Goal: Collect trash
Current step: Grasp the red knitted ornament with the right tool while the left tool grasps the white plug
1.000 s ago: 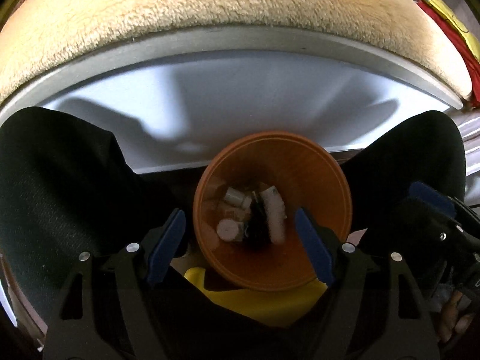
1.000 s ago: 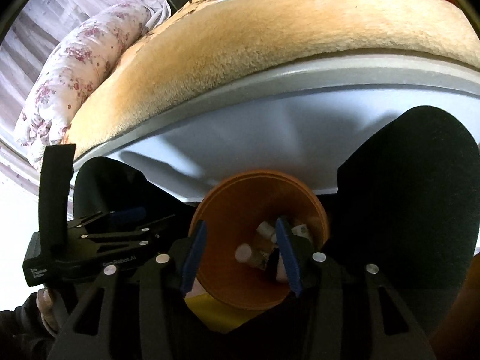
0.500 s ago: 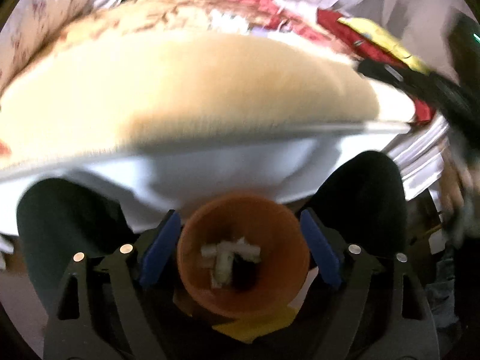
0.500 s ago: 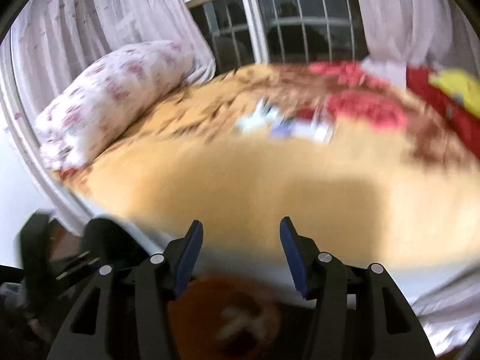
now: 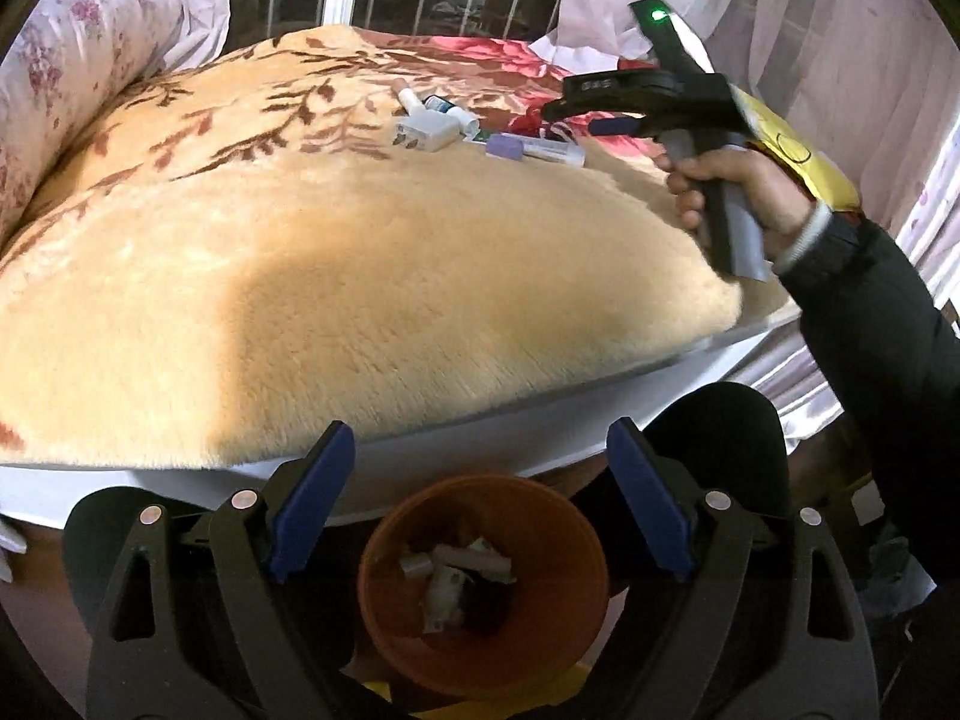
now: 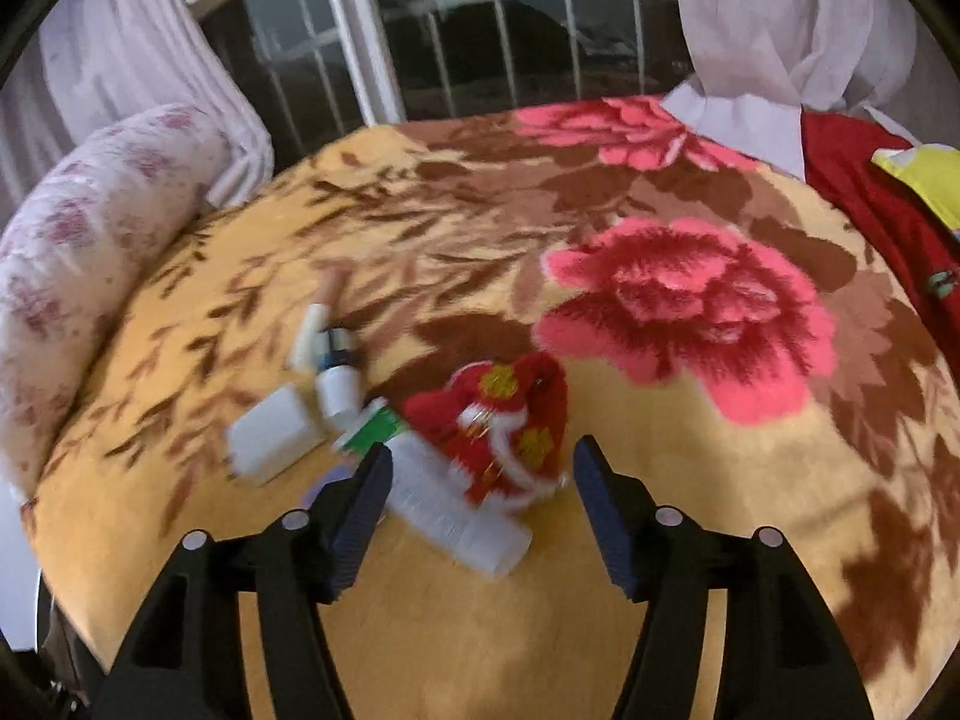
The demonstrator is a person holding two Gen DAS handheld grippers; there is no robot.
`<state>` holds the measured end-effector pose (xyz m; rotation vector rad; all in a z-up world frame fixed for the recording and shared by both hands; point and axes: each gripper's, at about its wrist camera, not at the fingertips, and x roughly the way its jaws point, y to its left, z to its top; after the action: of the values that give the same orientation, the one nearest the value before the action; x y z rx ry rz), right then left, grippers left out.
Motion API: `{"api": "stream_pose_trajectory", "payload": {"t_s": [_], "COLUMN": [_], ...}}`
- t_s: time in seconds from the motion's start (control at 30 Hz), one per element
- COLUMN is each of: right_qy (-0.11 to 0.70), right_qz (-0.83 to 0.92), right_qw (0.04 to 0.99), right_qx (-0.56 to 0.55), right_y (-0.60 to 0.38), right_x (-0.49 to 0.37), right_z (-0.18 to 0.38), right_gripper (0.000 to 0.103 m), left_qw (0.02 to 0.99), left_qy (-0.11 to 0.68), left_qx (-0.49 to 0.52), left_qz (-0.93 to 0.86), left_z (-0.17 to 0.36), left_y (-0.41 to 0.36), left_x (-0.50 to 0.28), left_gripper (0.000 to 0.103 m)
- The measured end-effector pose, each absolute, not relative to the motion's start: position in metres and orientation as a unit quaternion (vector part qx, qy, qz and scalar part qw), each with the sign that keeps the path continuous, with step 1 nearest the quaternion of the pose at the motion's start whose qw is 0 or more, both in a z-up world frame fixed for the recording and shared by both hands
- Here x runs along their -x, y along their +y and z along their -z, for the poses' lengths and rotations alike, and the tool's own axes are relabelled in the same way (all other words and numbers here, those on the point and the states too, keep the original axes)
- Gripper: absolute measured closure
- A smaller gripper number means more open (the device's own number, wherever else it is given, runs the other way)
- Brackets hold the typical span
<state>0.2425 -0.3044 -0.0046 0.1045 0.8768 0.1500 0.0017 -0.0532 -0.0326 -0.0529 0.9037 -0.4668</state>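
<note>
Trash (image 6: 456, 468) on bed | right hand-held gripper (image 6: 480, 480) raised from bin, open, empty

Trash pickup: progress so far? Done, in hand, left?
Done: the orange bin holds several white scraps and a dark piece. In hand: nothing. The right gripper is open above the blanket, near the red pouch; the left gripper is open over the bin. Left: the pouch, white tube, white box and small bottles.
</note>
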Motion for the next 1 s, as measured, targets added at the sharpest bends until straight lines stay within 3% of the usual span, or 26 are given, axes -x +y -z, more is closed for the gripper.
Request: {"api": "stream_pose_trajectory", "payload": {"t_s": [0.13, 0.17, 0.23, 0.37, 0.73, 1.0], "right_qy": [0.463, 0.48, 0.483, 0.449, 0.348, 0.31], "right_qz": [-0.07, -0.071, -0.058, -0.062, -0.084, -0.085], "right_qw": [0.879, 0.868, 0.867, 0.879, 0.915, 0.926], "right_qx": [-0.092, -0.105, -0.111, -0.152, -0.184, -0.196], "right_y": [-0.308, -0.309, -0.311, -0.325, -0.341, -0.343], "right_x": [-0.272, -0.281, -0.287, -0.276, -0.194, -0.113], "right_z": [0.022, 0.031, 0.037, 0.034, -0.013, -0.016], "right_gripper": [0.041, 0.045, 0.064, 0.078, 0.077, 0.077], "left_qw": [0.871, 0.871, 0.872, 0.877, 0.898, 0.87], "left_qy": [0.435, 0.436, 0.436, 0.428, 0.387, 0.425], "left_qx": [0.034, 0.035, 0.034, 0.028, -0.02, -0.078], "left_qz": [0.224, 0.224, 0.222, 0.218, 0.207, 0.237], "left_z": [0.034, 0.034, 0.033, 0.025, -0.023, 0.0], "left_y": [-0.05, -0.05, -0.05, -0.05, -0.076, -0.117], "left_x": [-0.007, -0.008, -0.01, -0.014, -0.108, -0.218], "left_gripper": [0.019, 0.019, 0.019, 0.019, 0.019, 0.019]}}
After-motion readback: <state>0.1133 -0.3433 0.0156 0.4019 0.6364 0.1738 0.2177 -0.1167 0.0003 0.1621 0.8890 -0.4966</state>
